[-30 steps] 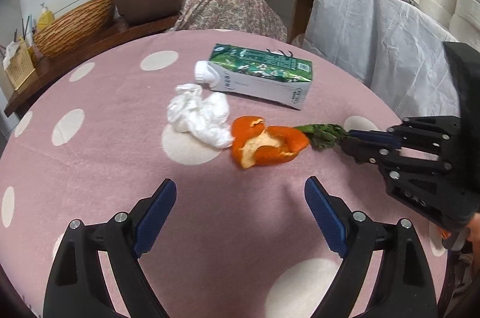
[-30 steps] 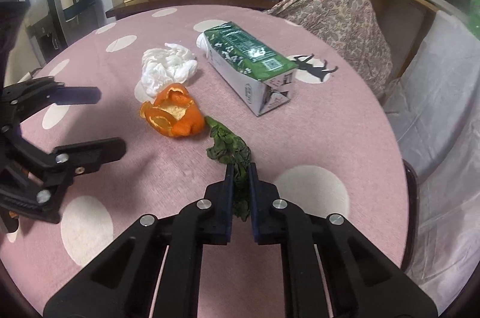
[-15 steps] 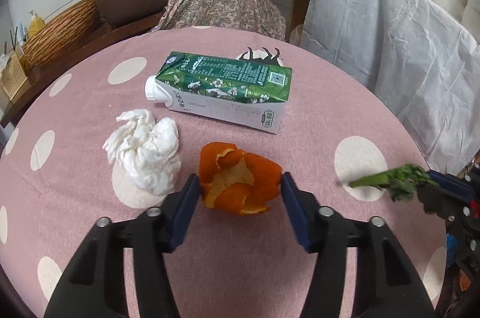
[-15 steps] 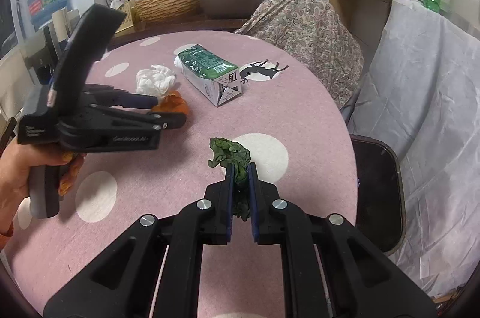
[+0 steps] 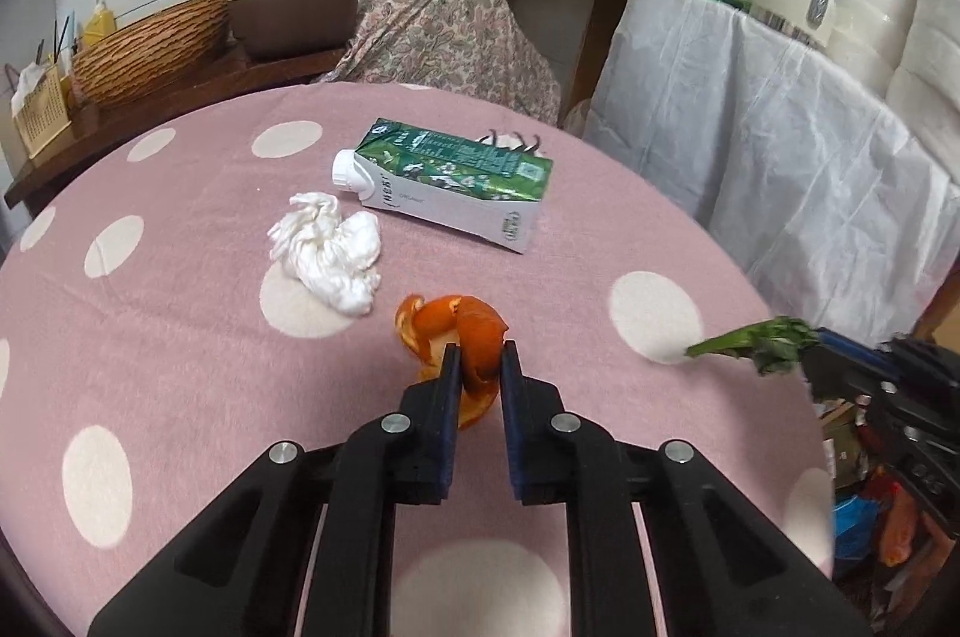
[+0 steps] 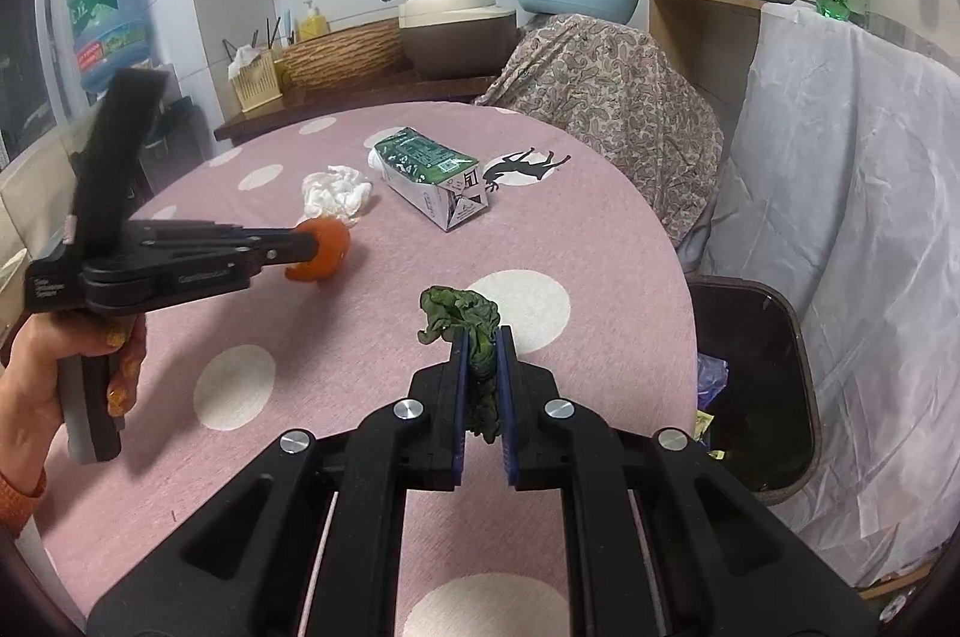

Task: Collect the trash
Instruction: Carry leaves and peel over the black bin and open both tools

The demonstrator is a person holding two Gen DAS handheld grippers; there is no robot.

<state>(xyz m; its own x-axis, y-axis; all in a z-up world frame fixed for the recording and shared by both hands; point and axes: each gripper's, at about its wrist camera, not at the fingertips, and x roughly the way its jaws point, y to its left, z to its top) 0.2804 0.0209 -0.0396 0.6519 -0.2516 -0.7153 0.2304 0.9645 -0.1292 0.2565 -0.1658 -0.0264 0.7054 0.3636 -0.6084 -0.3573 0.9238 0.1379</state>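
Left wrist view: the left gripper (image 5: 480, 361) has its jaws clenched on a curled orange peel (image 5: 456, 331), pinched between the blue pads above the pink, white-dotted worktop (image 5: 180, 337). Beyond it lie a crumpled white tissue (image 5: 330, 253) and, just behind that, a green and white carton (image 5: 456, 181) on its side. At the right edge the right gripper (image 5: 840, 343) grasps a green vegetable scrap (image 5: 756, 340).

Right wrist view: the right gripper (image 6: 480, 349) has its jaws clamped on the vegetable scrap (image 6: 462, 313), held over the worktop (image 6: 300, 337). To the left, the left gripper (image 6: 312, 241) holds the peel (image 6: 327, 250). The tissue (image 6: 336, 190) and carton (image 6: 429, 175) lie farther back. A dark bin (image 6: 750, 385) stands beside the worktop's right edge; its contents cannot be made out.
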